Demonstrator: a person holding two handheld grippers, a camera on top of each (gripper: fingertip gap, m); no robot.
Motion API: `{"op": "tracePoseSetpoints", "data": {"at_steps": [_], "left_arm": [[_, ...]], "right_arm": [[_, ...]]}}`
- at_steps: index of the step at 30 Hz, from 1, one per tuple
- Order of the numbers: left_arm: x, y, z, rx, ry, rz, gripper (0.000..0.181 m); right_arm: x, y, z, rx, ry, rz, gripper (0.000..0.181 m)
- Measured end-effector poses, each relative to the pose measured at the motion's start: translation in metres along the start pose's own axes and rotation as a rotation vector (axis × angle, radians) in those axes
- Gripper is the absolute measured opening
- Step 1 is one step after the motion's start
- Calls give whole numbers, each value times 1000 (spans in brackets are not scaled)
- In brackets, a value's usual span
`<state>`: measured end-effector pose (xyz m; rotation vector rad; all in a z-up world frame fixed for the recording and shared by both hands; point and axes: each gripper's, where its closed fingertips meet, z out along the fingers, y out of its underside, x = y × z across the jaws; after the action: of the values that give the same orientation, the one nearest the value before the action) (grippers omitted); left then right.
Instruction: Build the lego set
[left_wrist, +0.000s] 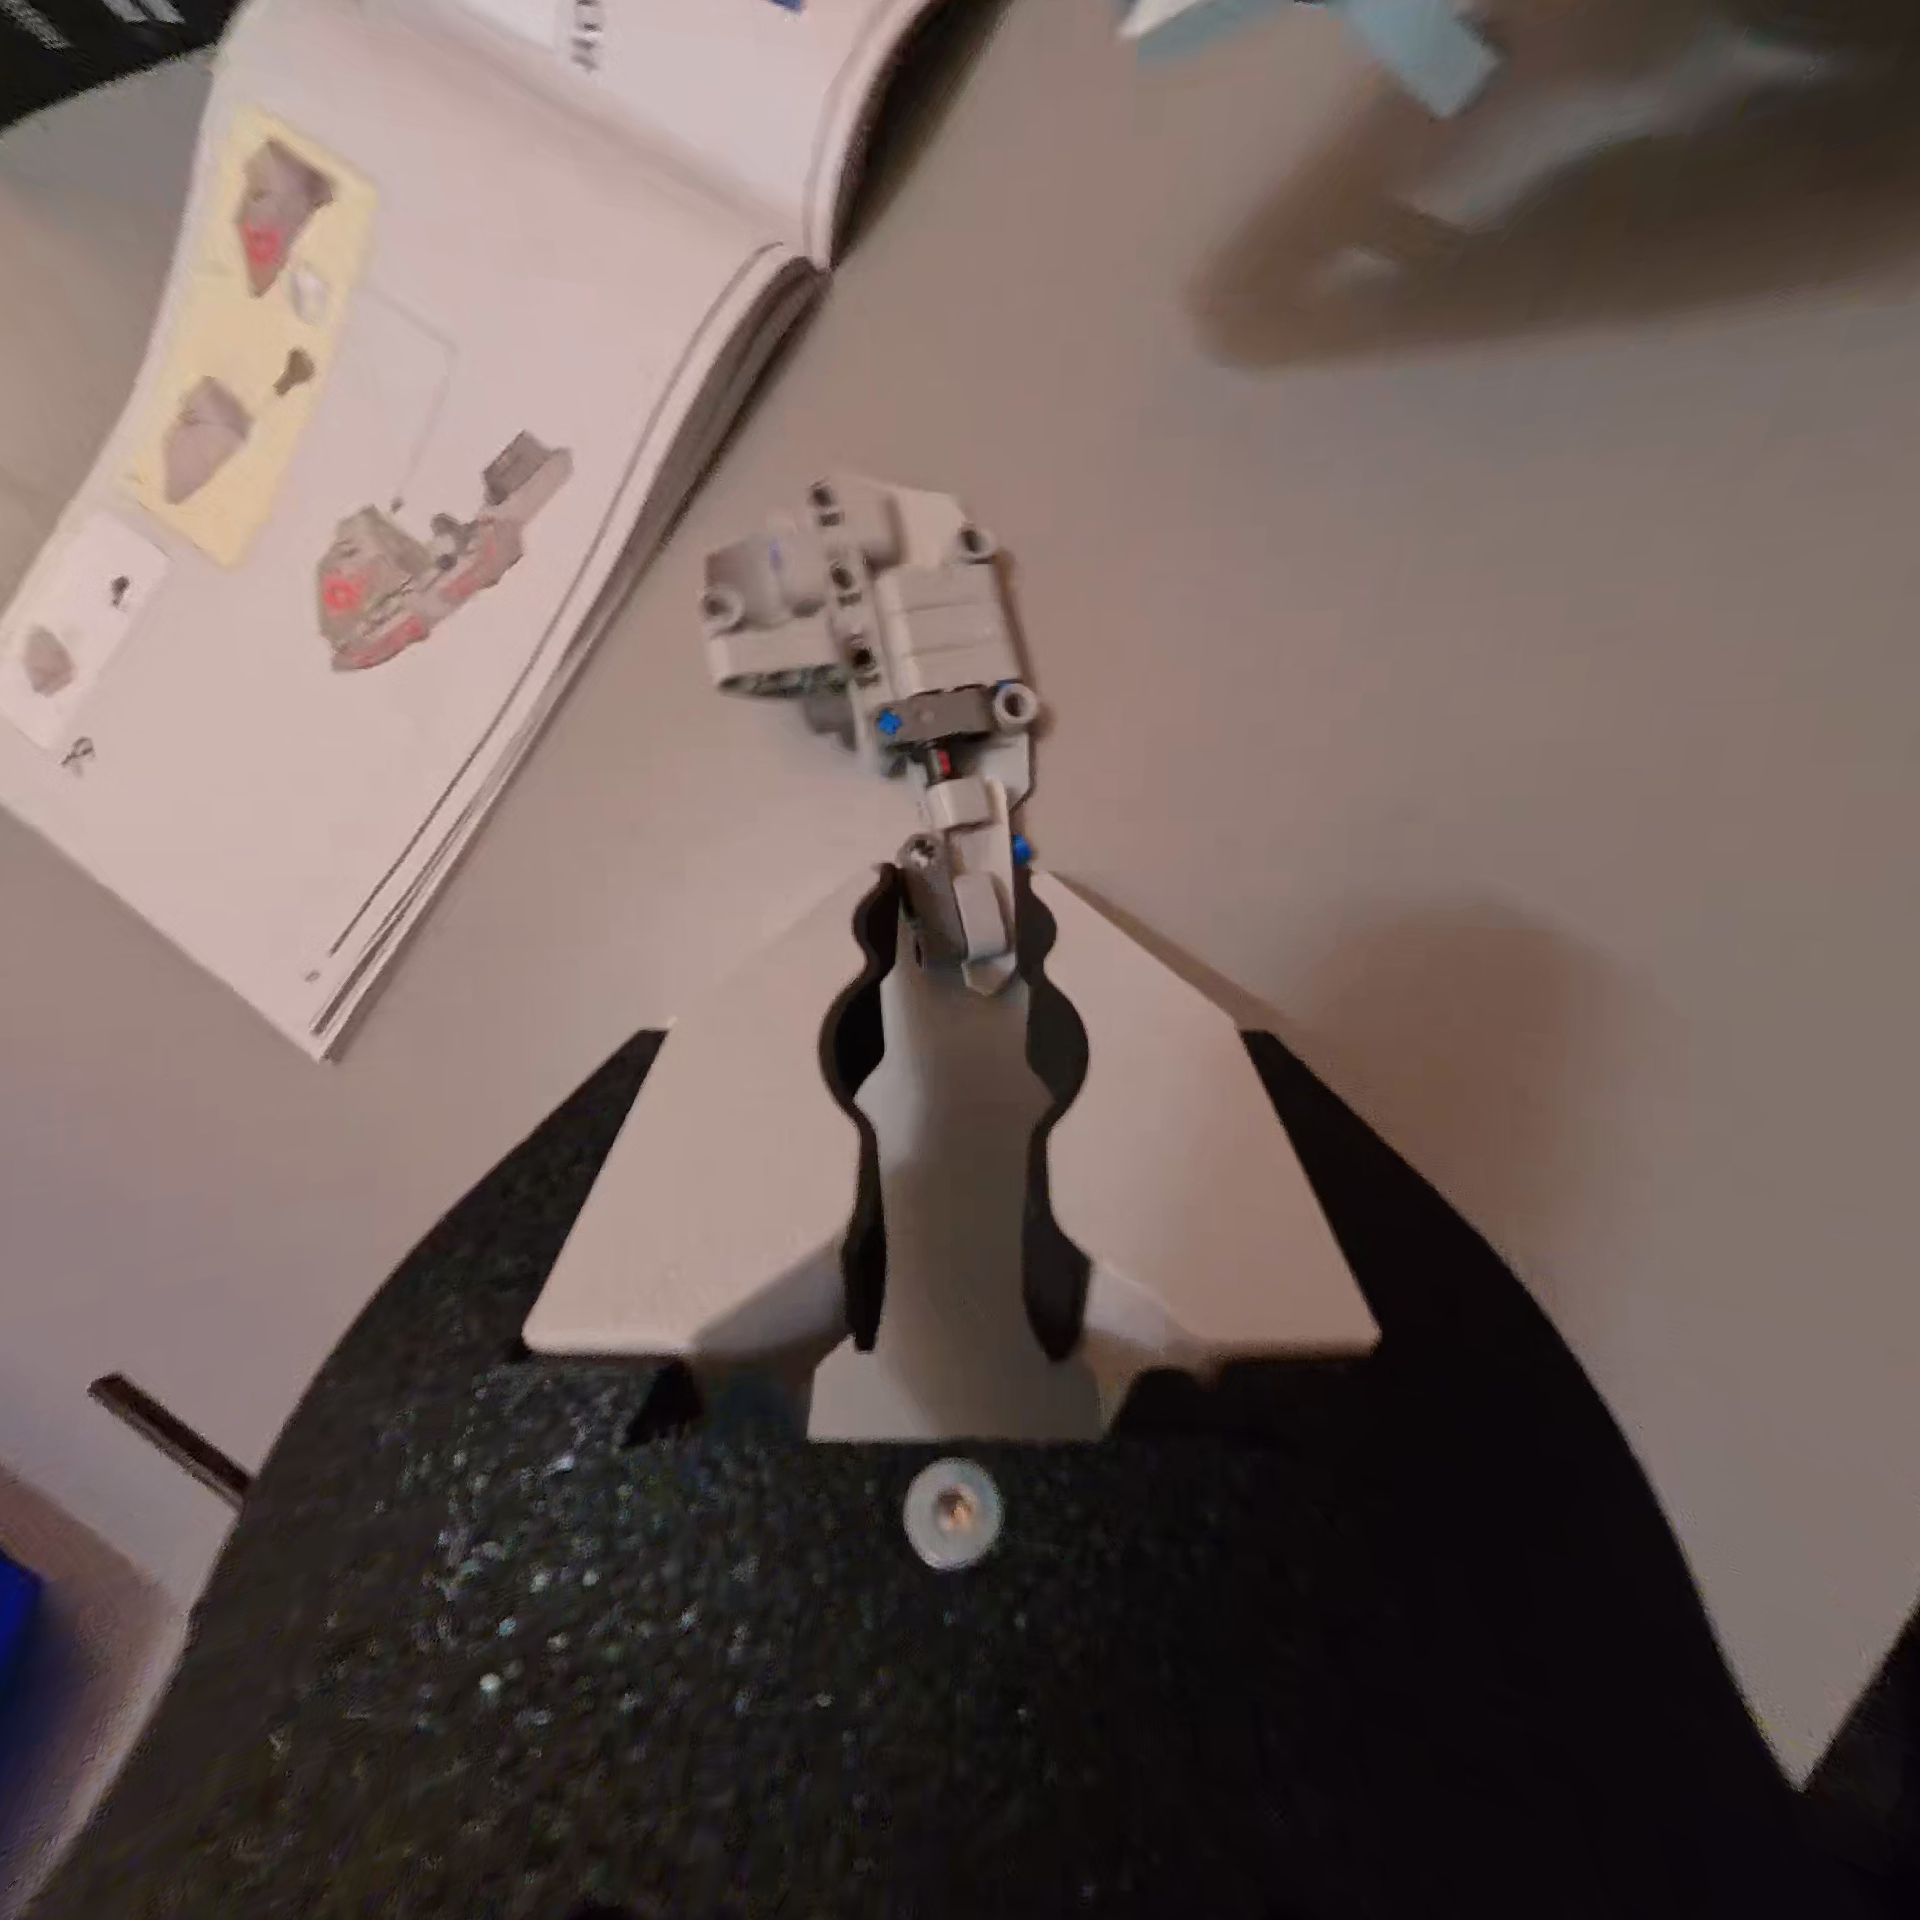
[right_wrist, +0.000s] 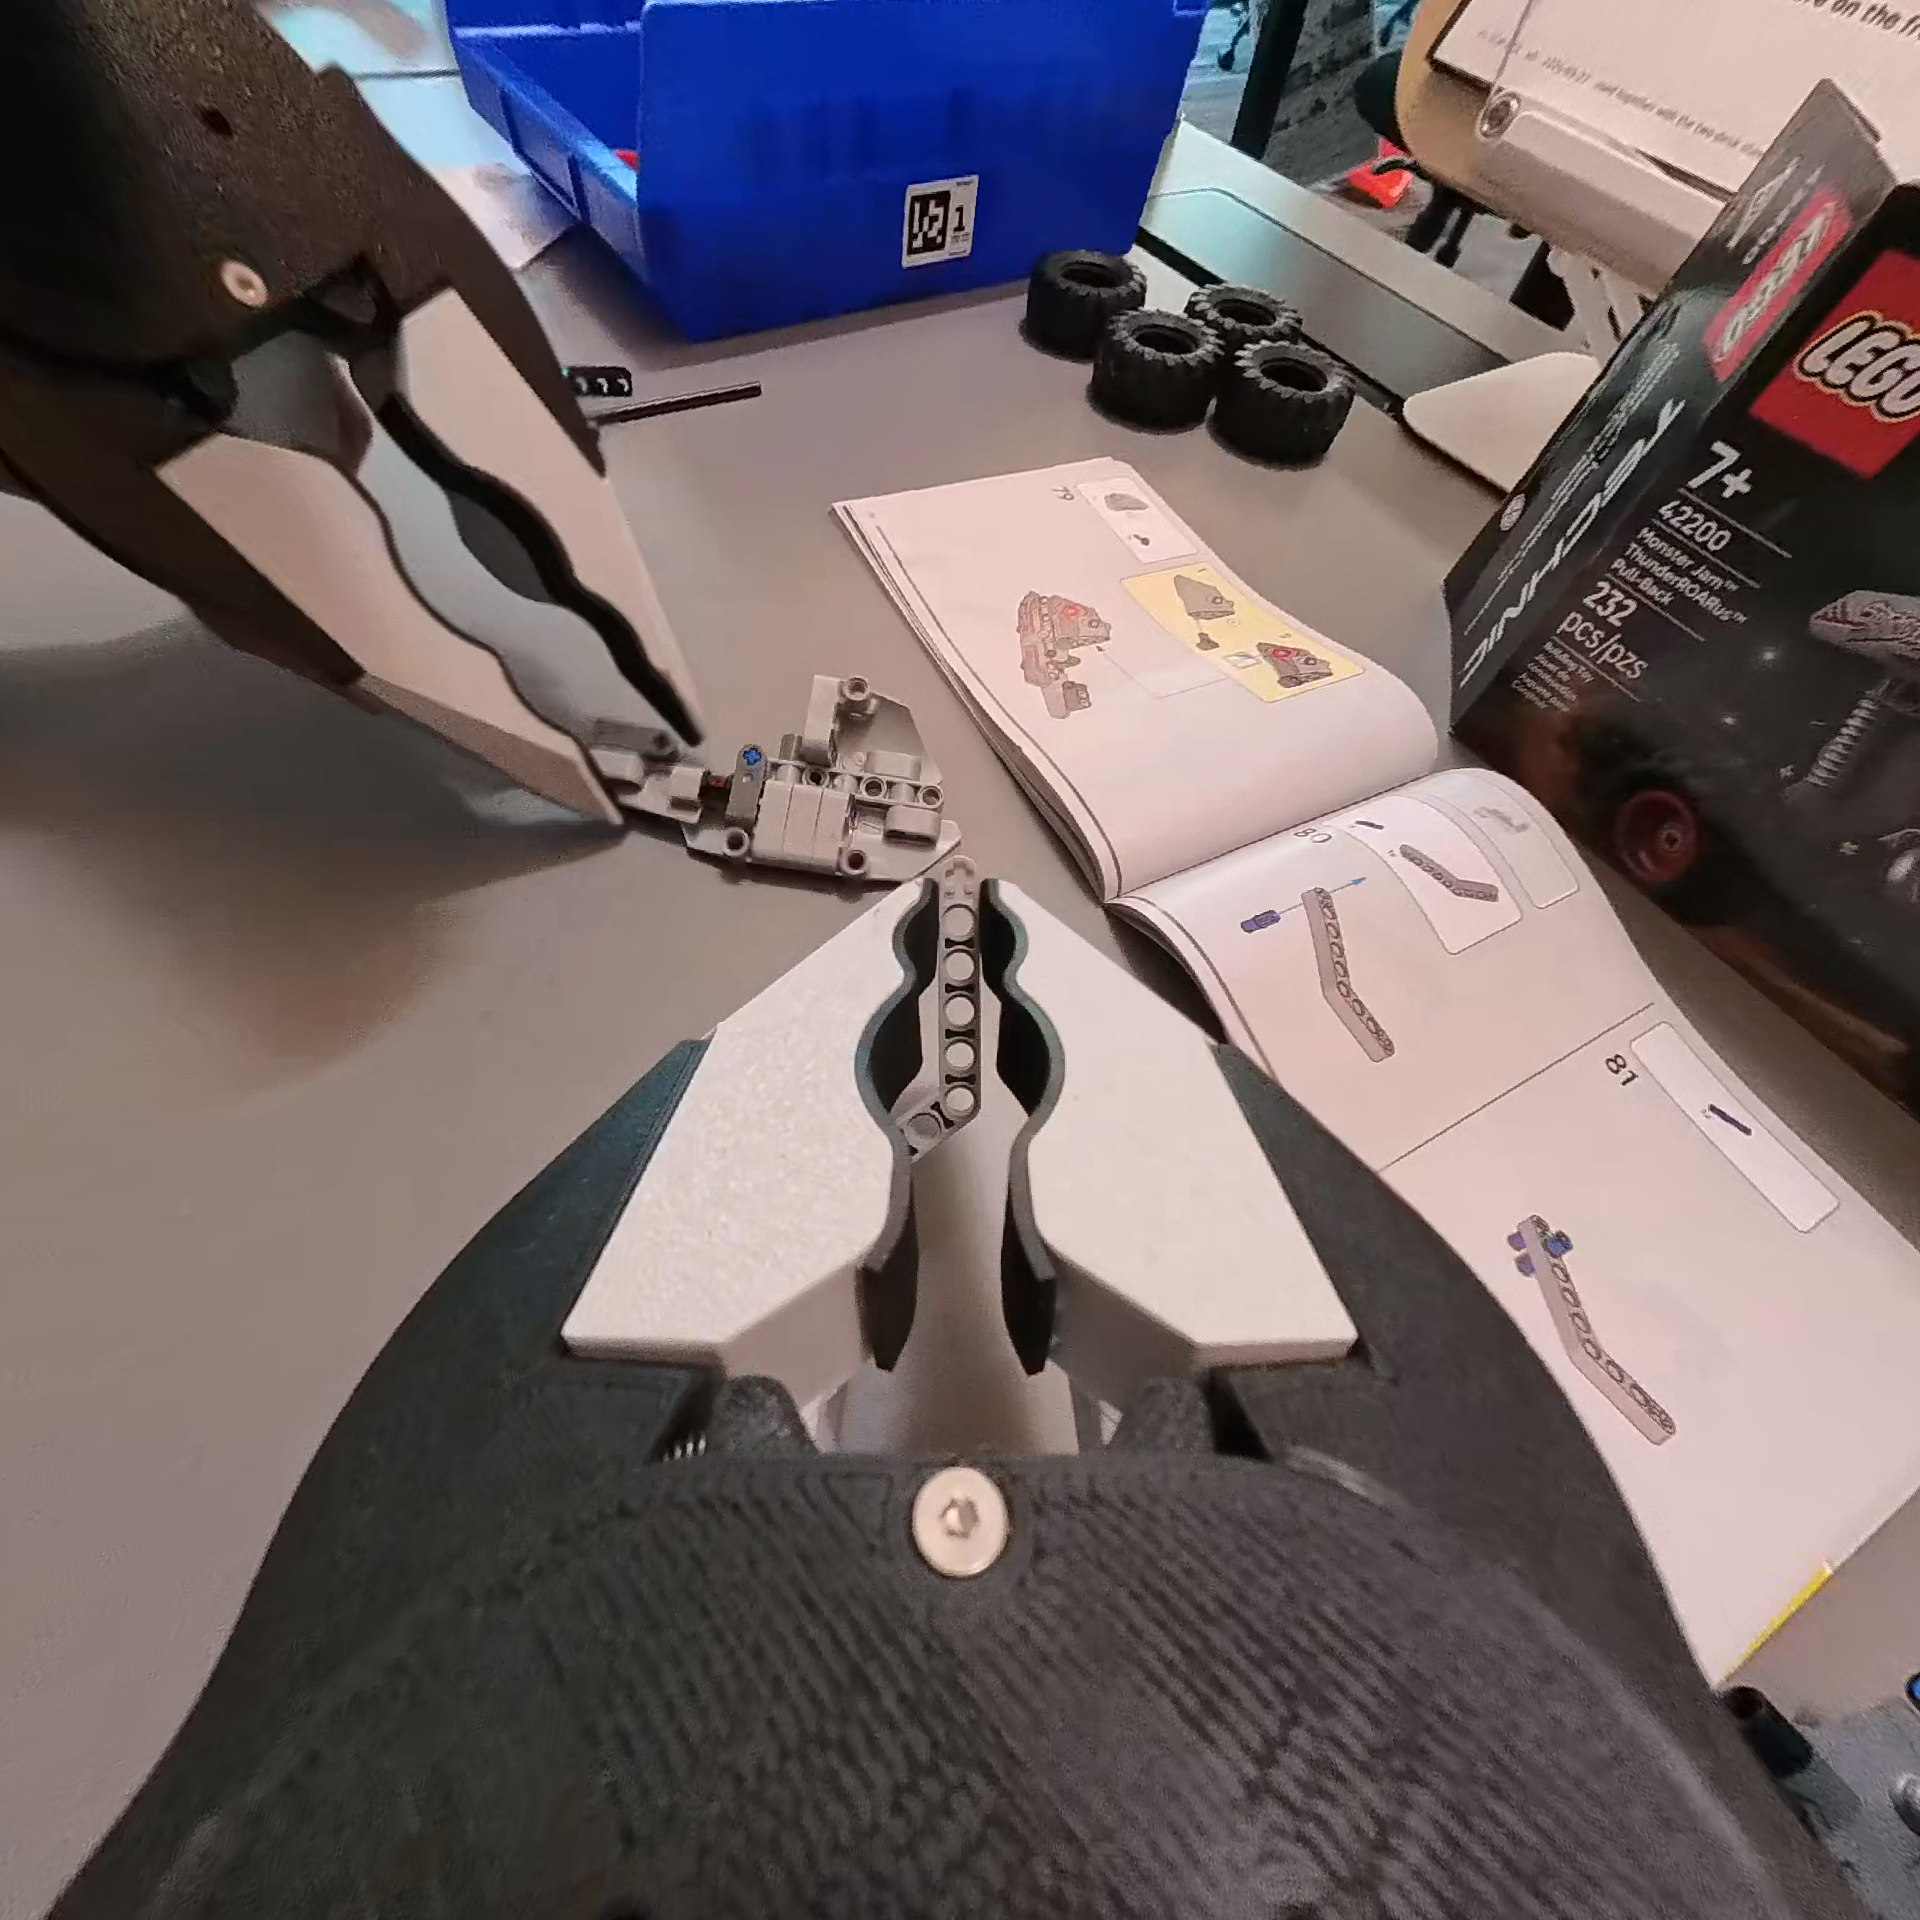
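A grey lego assembly (left_wrist: 862, 613) lies on the grey table, with a thin arm of small grey parts reaching toward me. My left gripper (left_wrist: 961, 914) is shut on the end of that arm. In the right wrist view the left gripper (right_wrist: 644, 769) comes in from the upper left and grips the same assembly (right_wrist: 821, 790). My right gripper (right_wrist: 956, 904) is shut on a grey bent beam with holes (right_wrist: 951, 997), held just short of the assembly, tip pointing at it.
An open instruction booklet (right_wrist: 1195, 727) lies right of the assembly, and it also shows in the left wrist view (left_wrist: 364, 468). A blue bin (right_wrist: 831, 135) and several black tyres (right_wrist: 1195, 353) stand at the back. The set's box (right_wrist: 1714, 499) stands far right. Spacing between my two grippers at the tips: around 12 centimeters.
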<state>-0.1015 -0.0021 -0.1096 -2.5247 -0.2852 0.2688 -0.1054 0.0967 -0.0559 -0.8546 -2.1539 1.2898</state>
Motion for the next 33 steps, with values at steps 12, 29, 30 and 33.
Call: {"op": "tracePoseSetpoints", "data": {"at_steps": [12,29,30,33], "left_arm": [[-37,-8,-25,182,3,-200,17],[-34,6,-42,175,-158,311,4],[-30,9,-37,139,-137,311,5],[-21,15,-20,69,-55,200,11]], "right_arm": [[3,-9,-8,48,-3,36,6],[-4,-1,2,19,-29,24,6],[-4,0,2,19,-29,26,6],[-5,0,4,19,-30,27,6]]}}
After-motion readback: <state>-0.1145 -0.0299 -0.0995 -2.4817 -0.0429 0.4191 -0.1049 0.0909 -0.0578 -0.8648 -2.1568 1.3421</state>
